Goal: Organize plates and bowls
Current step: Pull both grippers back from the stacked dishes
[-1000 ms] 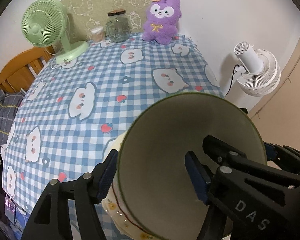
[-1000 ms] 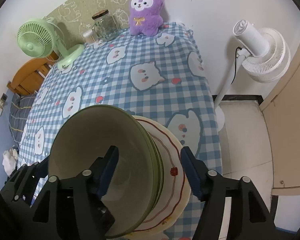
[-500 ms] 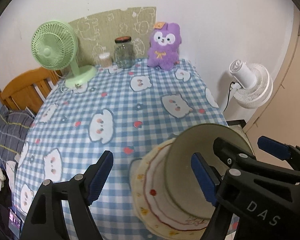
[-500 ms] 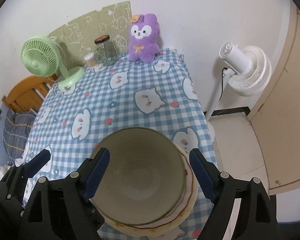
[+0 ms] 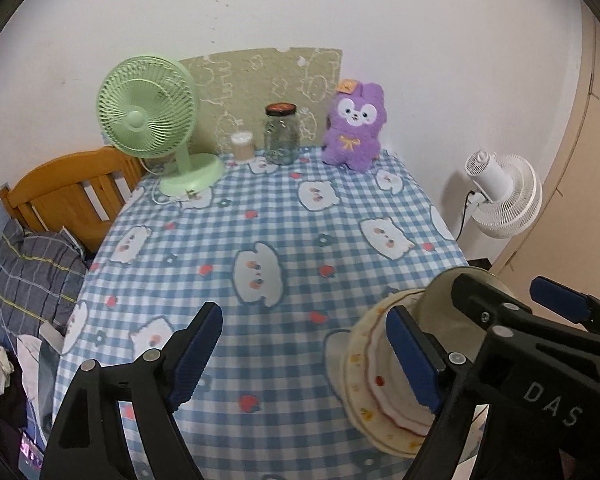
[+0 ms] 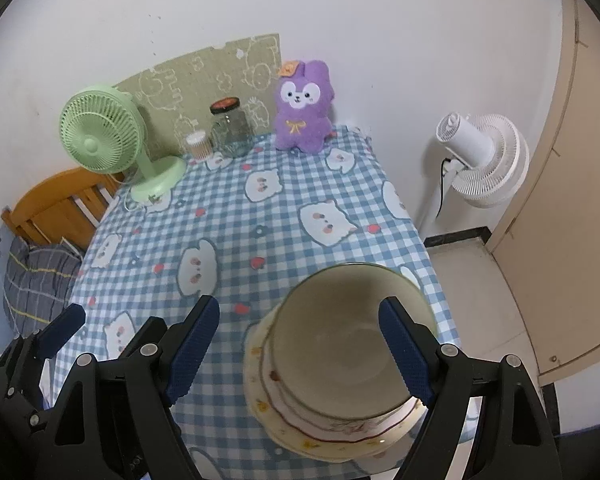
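1. Left wrist: left gripper (image 5: 304, 354) fingers opening, nothing btwn them; bowl (image 5: 440, 300) stacked on plate (image 5: 364, 376) at counter (image 5: 260, 224) near-right corner.
2. Right wrist: right gripper (image 6: 306, 350) fingers apart, above bowl (image 6: 340, 344), not touching.

White wall (image 5: 300, 8), wooden bed frame (image 5: 66, 196) – white floor fan (image 6: 482, 158), tiled floor (image 6: 476, 292)

a bedroom: bed frame (image 5: 66, 196), plush toy (image 5: 354, 132).
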`<state>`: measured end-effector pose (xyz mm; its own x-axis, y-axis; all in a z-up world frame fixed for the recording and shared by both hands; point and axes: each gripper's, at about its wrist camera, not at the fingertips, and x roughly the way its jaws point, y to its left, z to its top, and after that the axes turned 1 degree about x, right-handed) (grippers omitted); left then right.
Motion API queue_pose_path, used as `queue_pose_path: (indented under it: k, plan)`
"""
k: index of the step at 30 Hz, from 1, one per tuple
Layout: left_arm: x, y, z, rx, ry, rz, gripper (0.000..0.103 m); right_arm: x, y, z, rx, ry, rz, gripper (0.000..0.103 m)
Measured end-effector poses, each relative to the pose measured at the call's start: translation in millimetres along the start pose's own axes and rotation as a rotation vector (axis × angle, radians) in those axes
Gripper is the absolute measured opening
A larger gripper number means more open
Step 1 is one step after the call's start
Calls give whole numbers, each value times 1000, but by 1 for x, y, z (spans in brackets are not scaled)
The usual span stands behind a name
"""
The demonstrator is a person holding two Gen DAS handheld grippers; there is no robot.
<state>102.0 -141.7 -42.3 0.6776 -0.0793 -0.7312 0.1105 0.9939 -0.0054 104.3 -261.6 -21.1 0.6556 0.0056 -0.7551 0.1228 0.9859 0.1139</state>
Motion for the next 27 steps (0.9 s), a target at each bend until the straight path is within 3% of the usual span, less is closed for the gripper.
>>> queue_pose_path:
  k: [16,27]
  plan:
    - [-31,73,-23,18,-67,17,87,-31,45,-40,35,-86,-61,84]
    - [-47,98,-54,2,-115,59,90,-33,57,-76,-5,-115,-36,84]
